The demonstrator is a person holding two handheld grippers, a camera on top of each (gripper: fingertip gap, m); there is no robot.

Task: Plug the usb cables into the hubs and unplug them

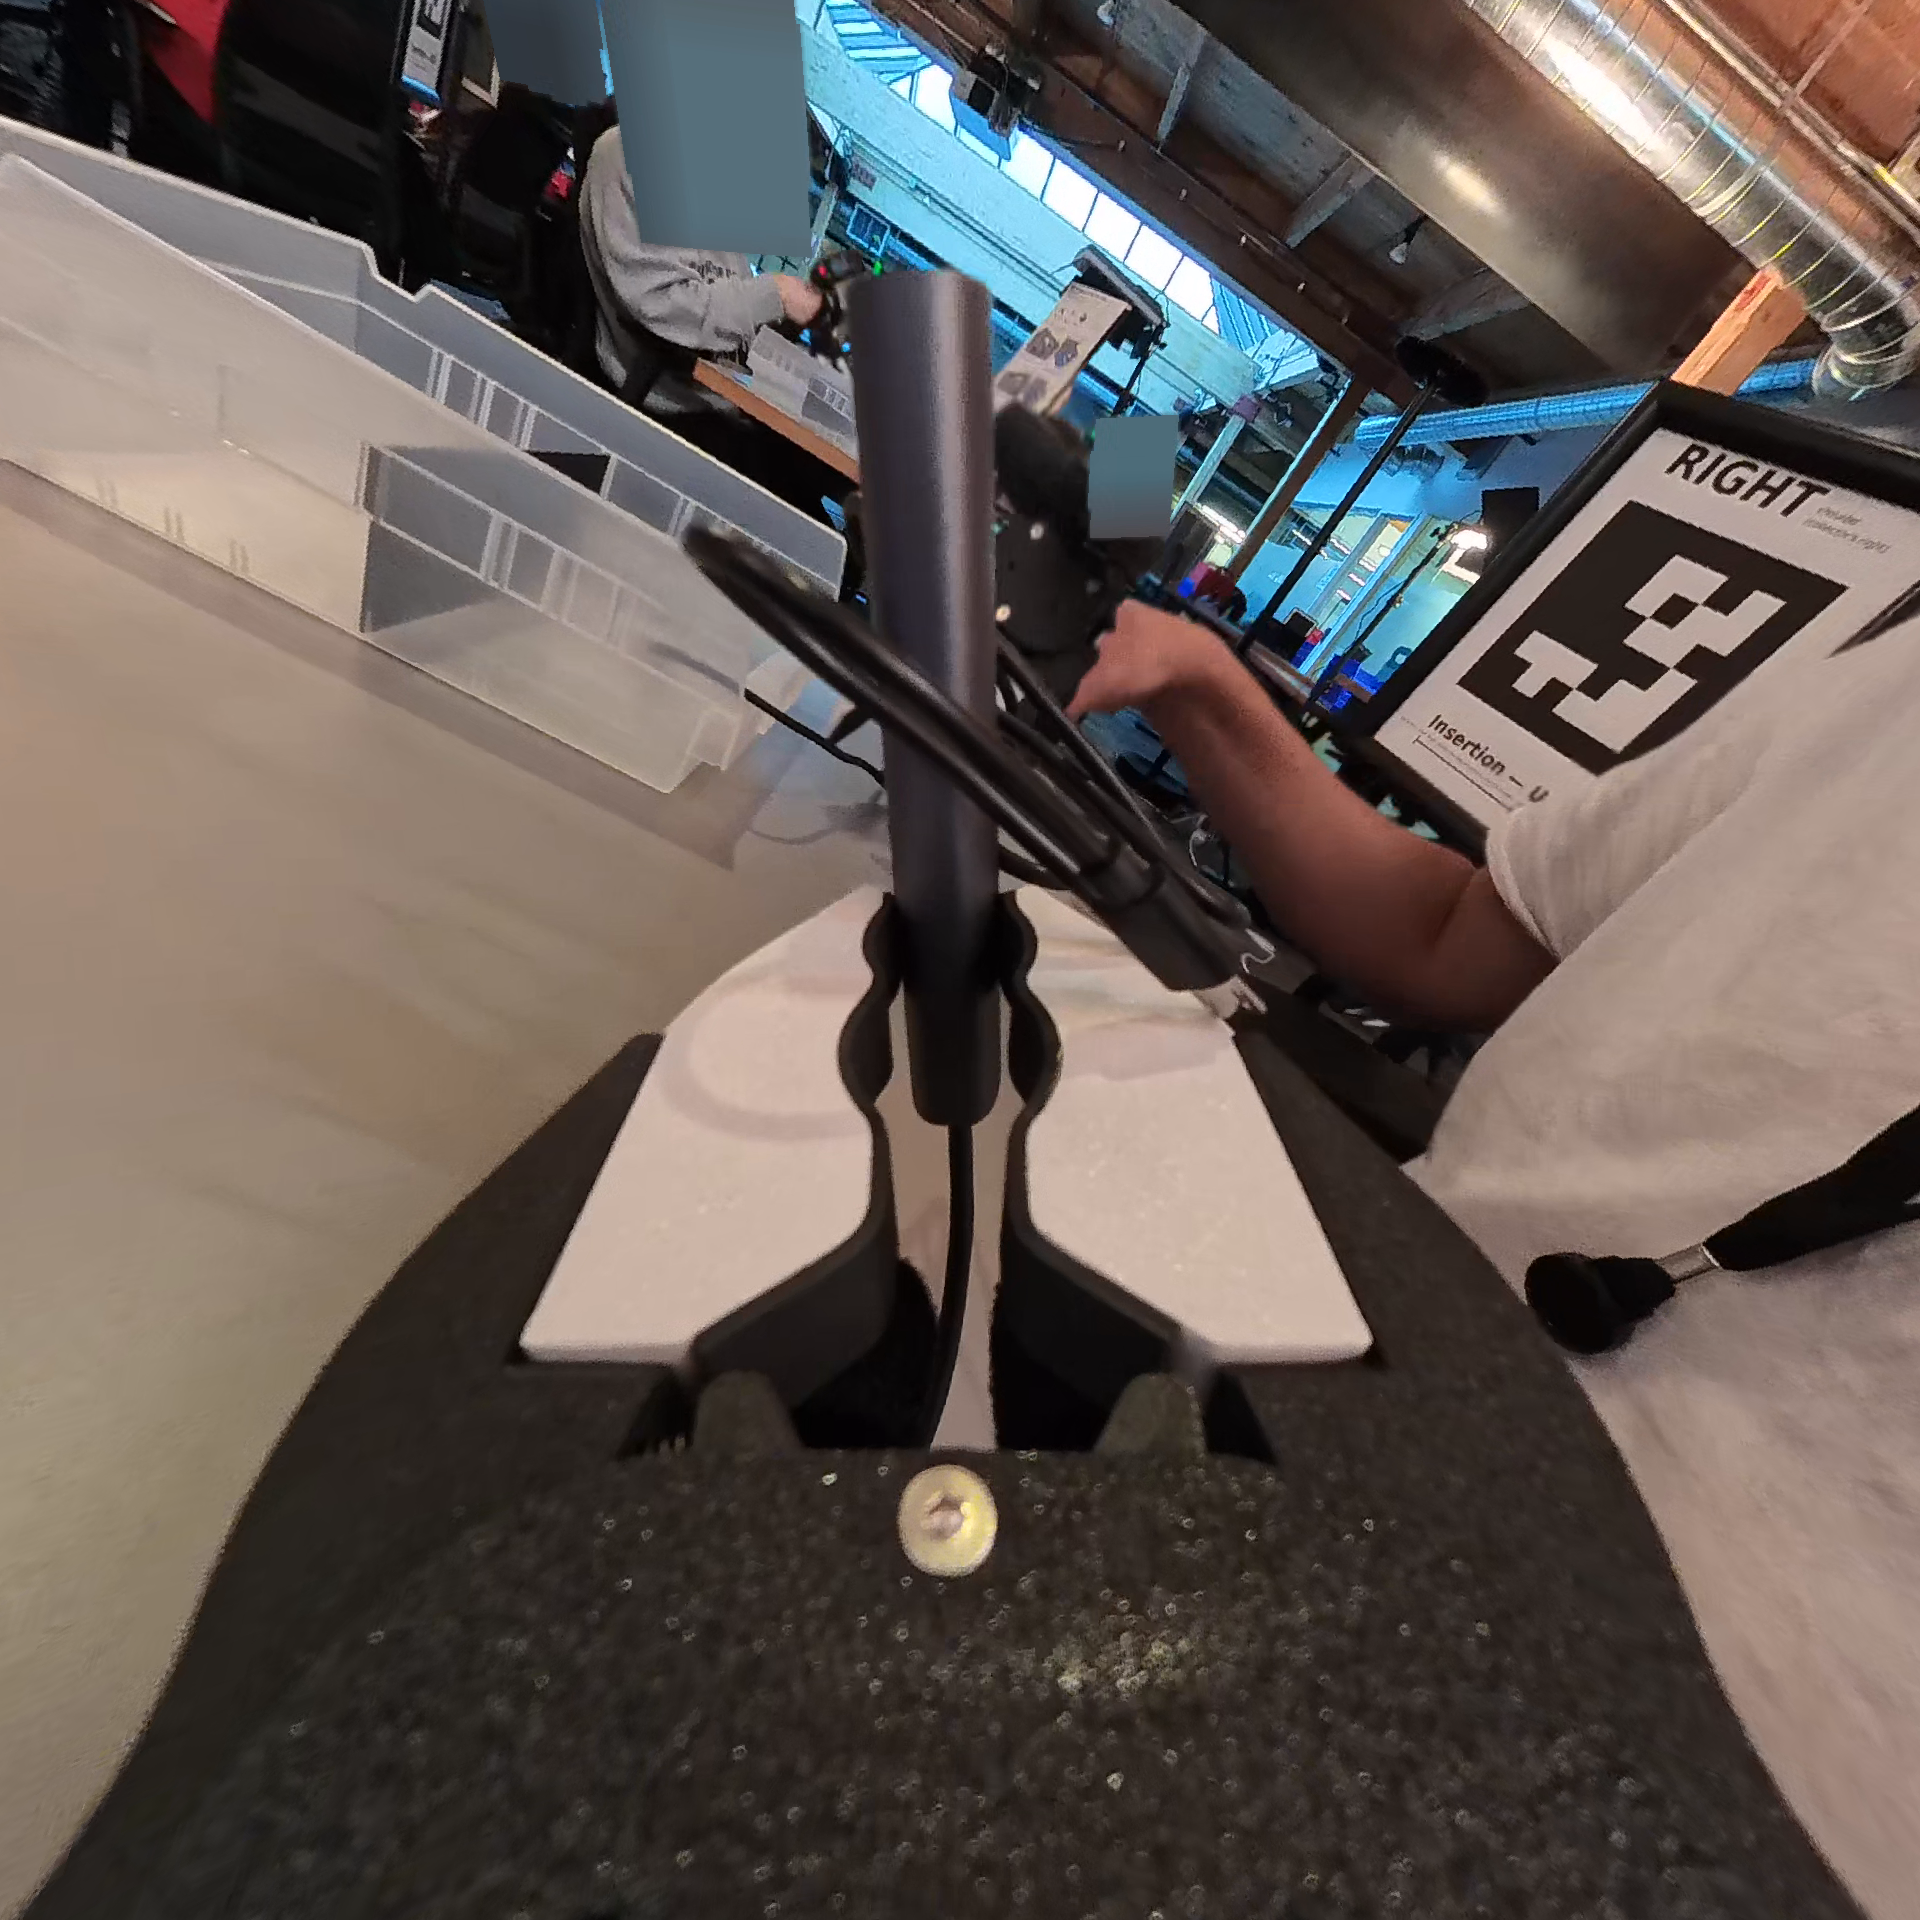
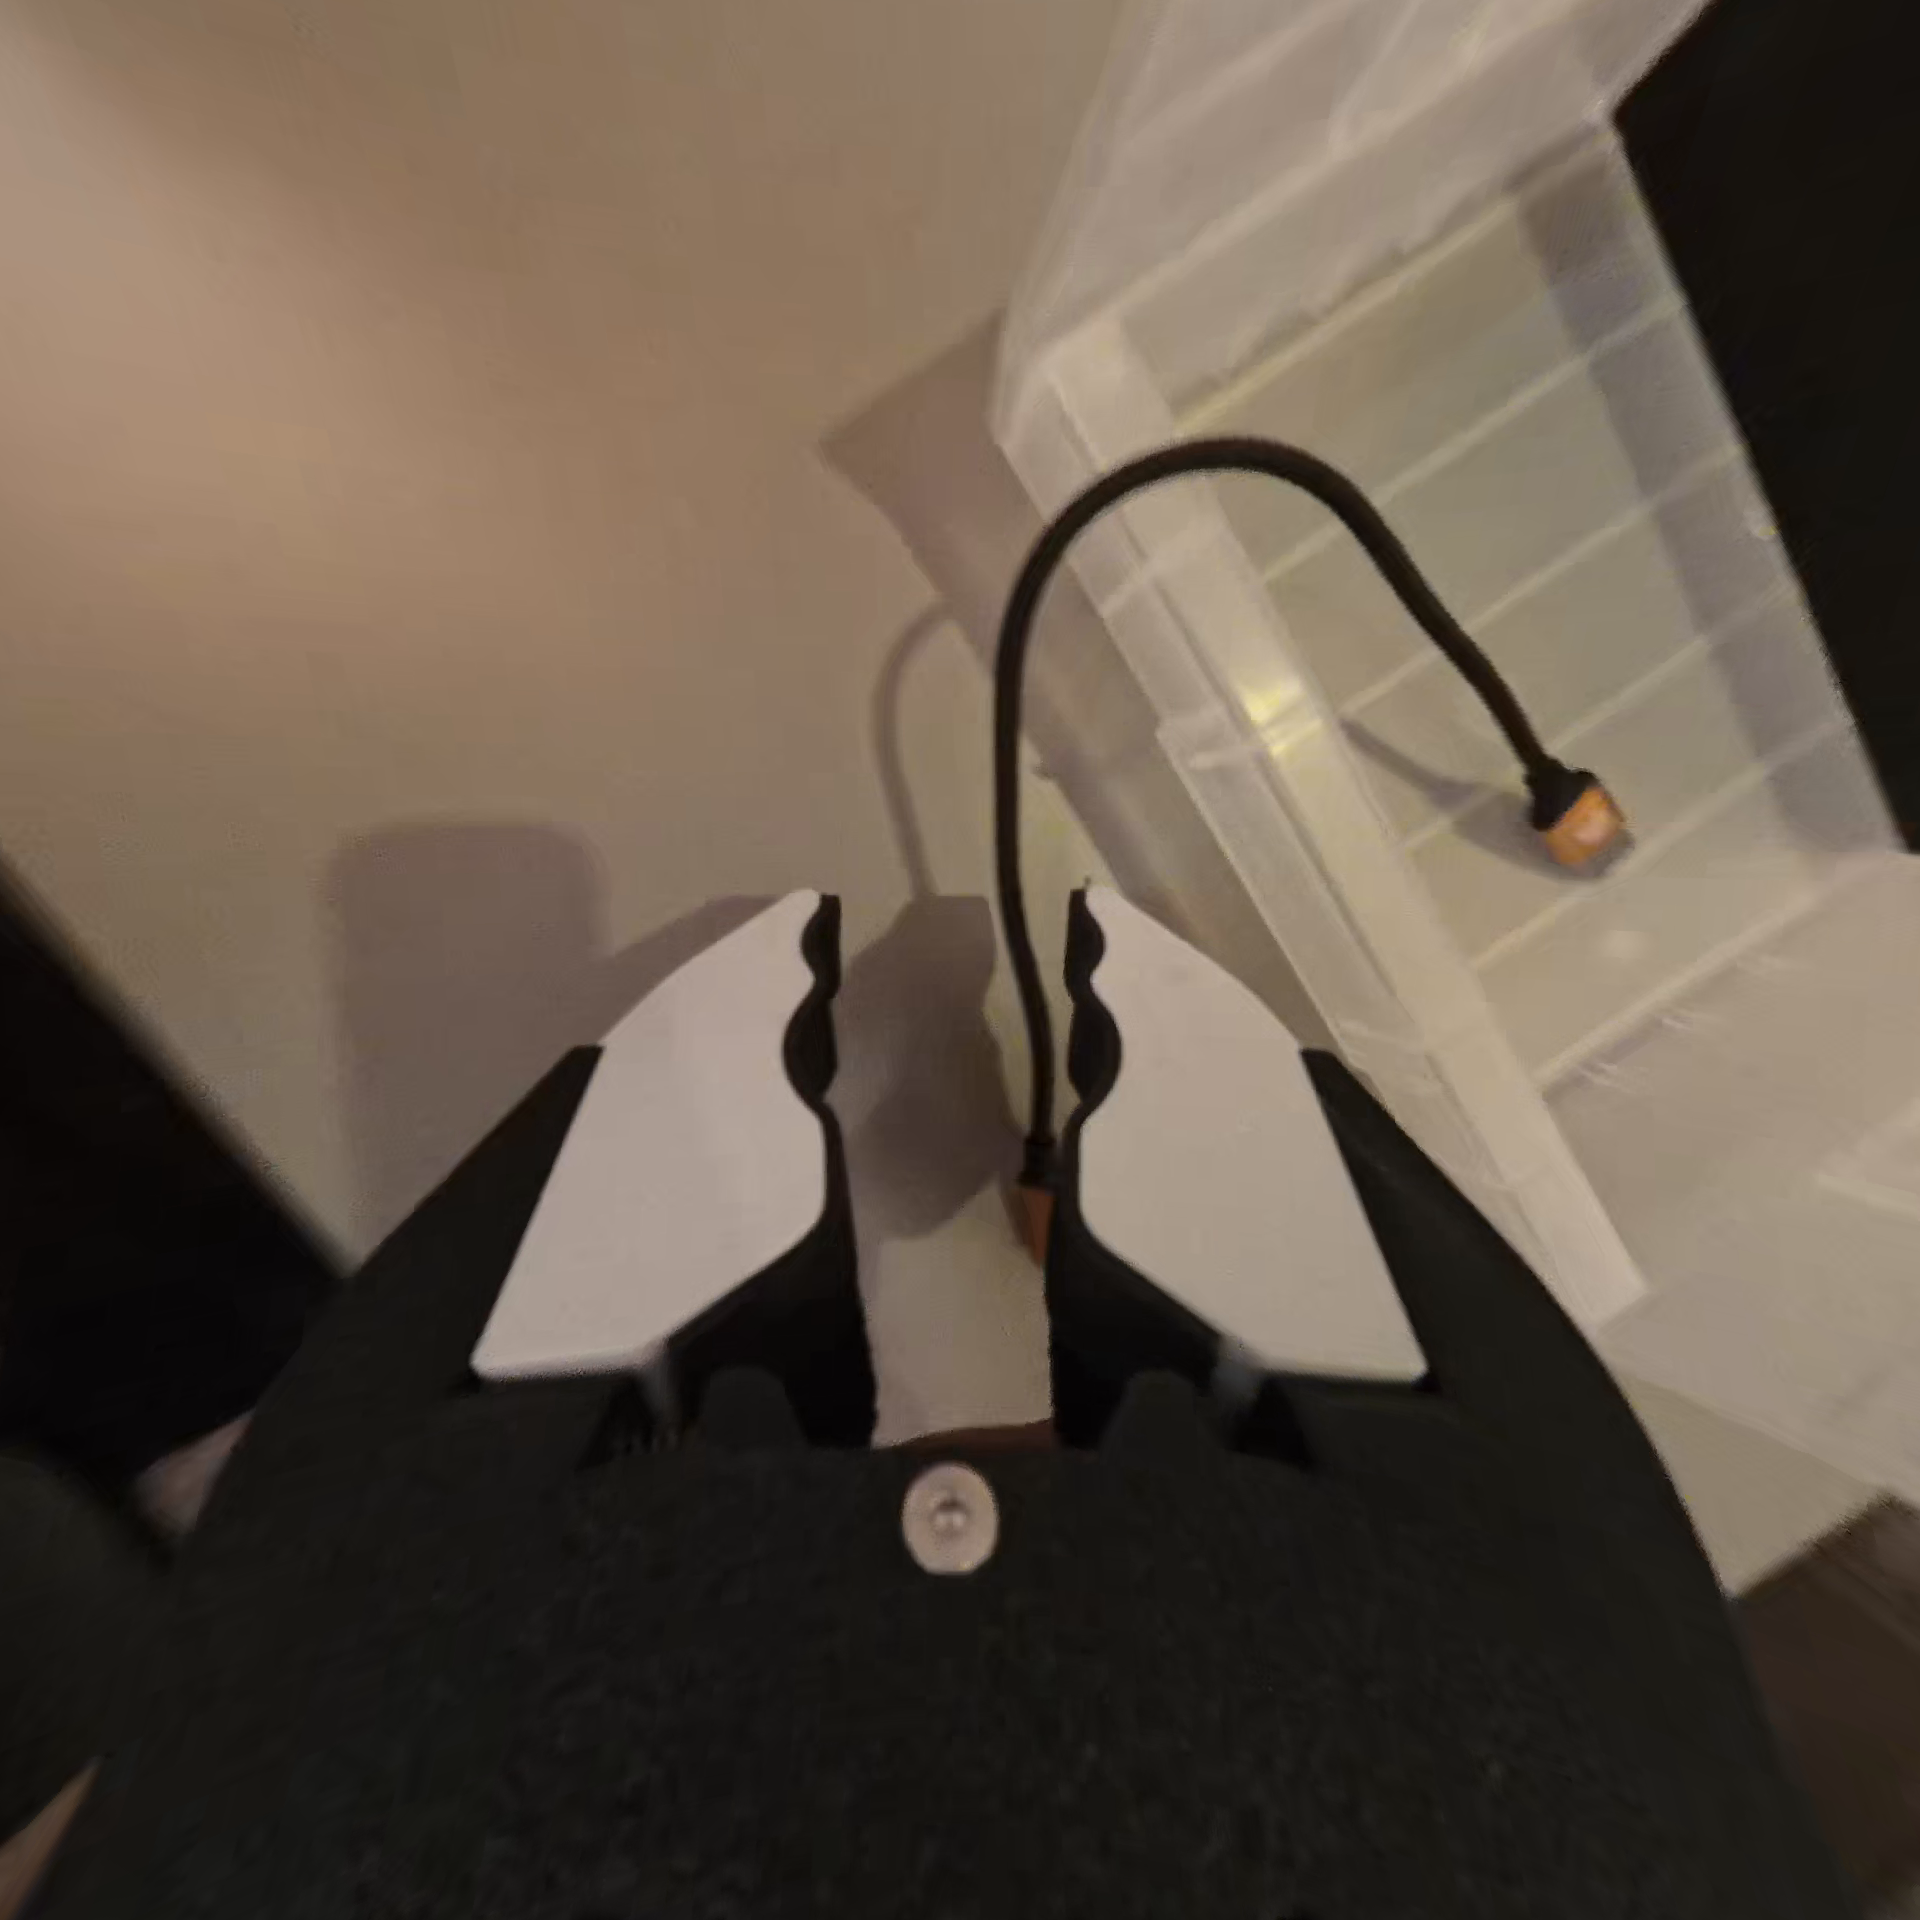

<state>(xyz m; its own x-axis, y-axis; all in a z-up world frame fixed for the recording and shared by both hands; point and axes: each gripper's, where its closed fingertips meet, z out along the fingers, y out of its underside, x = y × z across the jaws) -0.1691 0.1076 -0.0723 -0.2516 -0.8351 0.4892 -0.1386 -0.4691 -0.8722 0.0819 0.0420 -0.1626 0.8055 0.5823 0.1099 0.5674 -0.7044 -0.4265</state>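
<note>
Two tools are at work over a pale tabletop [image 1: 260, 987]. The left tool [image 1: 951, 935] is pinching a long dark hub [image 1: 925, 582] near its lower end, its fingers pressed against both sides so the hub stands up and away from the camera, lifted off the tabletop. A thin black lead [image 1: 956, 1226] runs from the hub's near end back between the fingers. Several black cables [image 1: 883, 686] cross the hub at a slant and gather into a bundle to its right. Clear plastic bins [image 1: 436, 499] sit on the tabletop to the left, and a person's bare arm [image 1: 1299, 821] in a white sleeve reaches in from the right, in front of a board with a black and white marker [image 1: 1652, 634].

The right tool [image 2: 951, 914] is spread wide, gripping nothing. A short black usb cable [image 2: 1132, 468] arches in front of it: one copper-coloured plug [image 2: 1036, 1216] lies just against the inner side of the right finger, the other plug [image 2: 1579, 816] hangs over a clear plastic bin [image 2: 1351, 582]. This view is blurred.
</note>
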